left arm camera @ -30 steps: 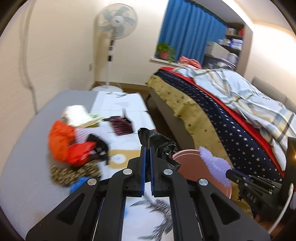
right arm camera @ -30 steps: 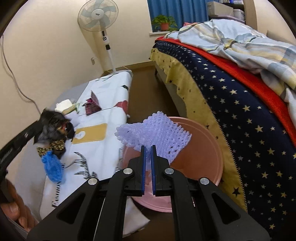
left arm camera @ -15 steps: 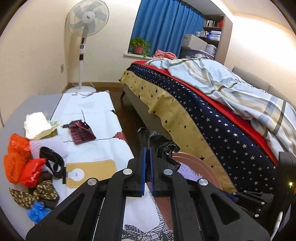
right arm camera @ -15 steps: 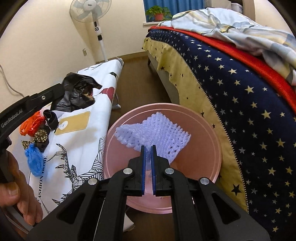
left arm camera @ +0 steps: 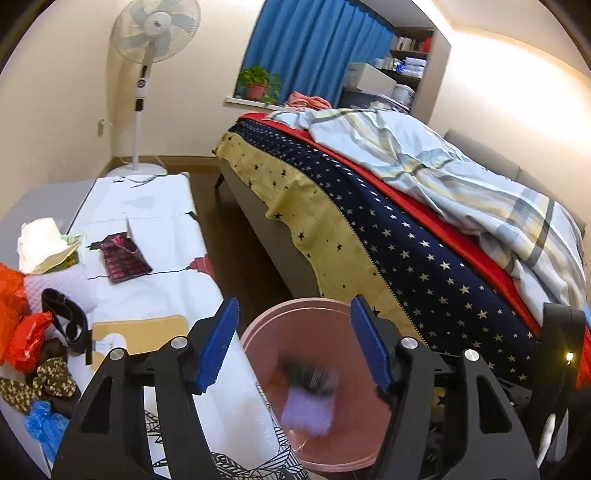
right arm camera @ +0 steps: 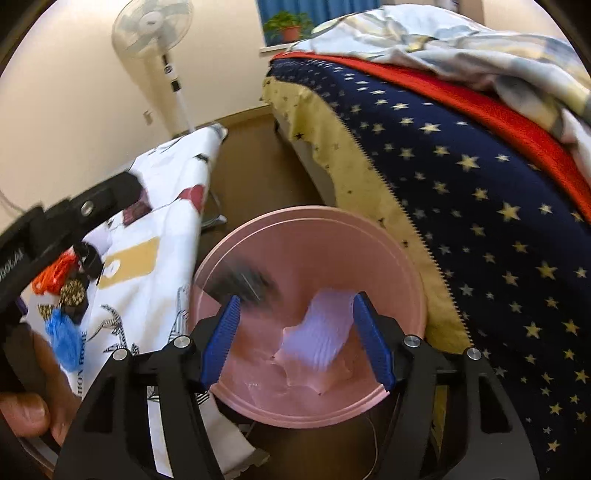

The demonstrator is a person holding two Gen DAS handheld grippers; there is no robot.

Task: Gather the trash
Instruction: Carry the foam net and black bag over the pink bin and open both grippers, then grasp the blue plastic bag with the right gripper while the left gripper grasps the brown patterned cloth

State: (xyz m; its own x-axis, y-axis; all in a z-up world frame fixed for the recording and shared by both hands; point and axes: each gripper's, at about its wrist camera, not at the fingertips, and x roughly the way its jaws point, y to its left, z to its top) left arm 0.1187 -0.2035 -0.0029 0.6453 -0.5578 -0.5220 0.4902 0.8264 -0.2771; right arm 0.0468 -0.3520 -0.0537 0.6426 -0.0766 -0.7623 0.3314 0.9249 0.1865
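Note:
A pink bin (left arm camera: pixel 295 317) (right arm camera: pixel 413 266) stands on the floor between the covered table and the bed. My left gripper (left arm camera: pixel 293 345) hangs over it with its jaws opening and nothing between them. Below it a black bag (left arm camera: pixel 308 373) (right arm camera: pixel 243 280) falls blurred into the bin. My right gripper (right arm camera: pixel 297 338) is also above the bin, jaws opening and free of the purple foam net (right arm camera: pixel 321 336) (left arm camera: pixel 306 413), which drops inside. More trash lies on the table: orange wrappers (left arm camera: pixel 18 325), a blue bag (left arm camera: pixel 44 424), a black strap (left arm camera: pixel 66 317).
A white printed cloth (left arm camera: pixel 159 236) covers the table at left, with a red pouch (left arm camera: pixel 123 258) and a tissue pack (left arm camera: pixel 40 243). The bed (left arm camera: pixel 424 236) with star blanket runs along the right. A standing fan (left arm camera: pixel 155 33) is at the far wall. A hand (right arm camera: pixel 33 402) grips the left tool.
Both grippers went from shut to open. The black bag left the left gripper and the purple foam net left the right one; both now fall into the pink bin.

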